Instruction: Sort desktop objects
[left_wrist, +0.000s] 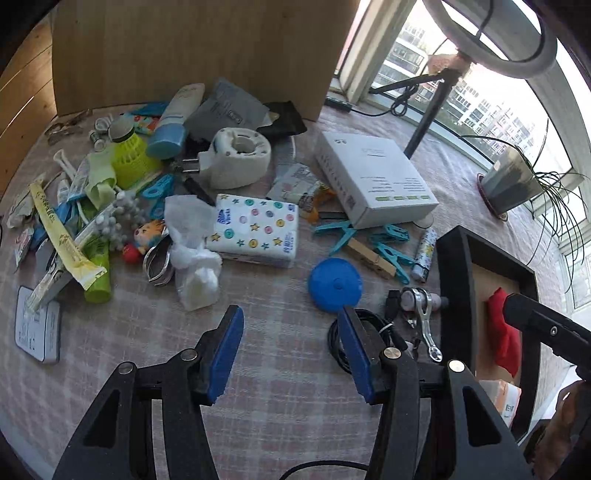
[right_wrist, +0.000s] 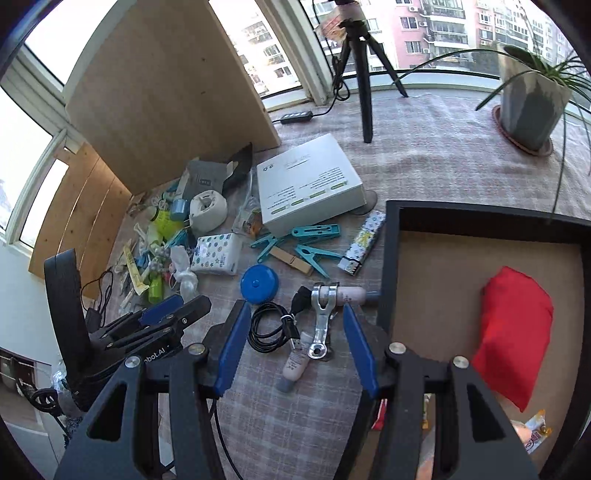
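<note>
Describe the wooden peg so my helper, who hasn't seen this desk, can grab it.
Find the big white box mid-table; just in front of it lies a scatter of teal clips. The peg lies among them, between the box and the blue round lid. It is the only bare, tan wooden one; every other clip there is teal plastic.

We see a worktop (right_wrist: 424, 155) covered with a pale checked cloth, lit by bright daylight. At its far edge large windows (right_wrist: 413, 33) look onto apartment blocks. A light wooden board (left_wrist: 192, 51) stands upright at the far left, and a wooden panel (right_wrist: 74, 210) leans by the left windows. A black tripod (right_wrist: 364, 74) stands far centre; a potted plant (right_wrist: 532, 103) sits on a saucer far right.
</note>
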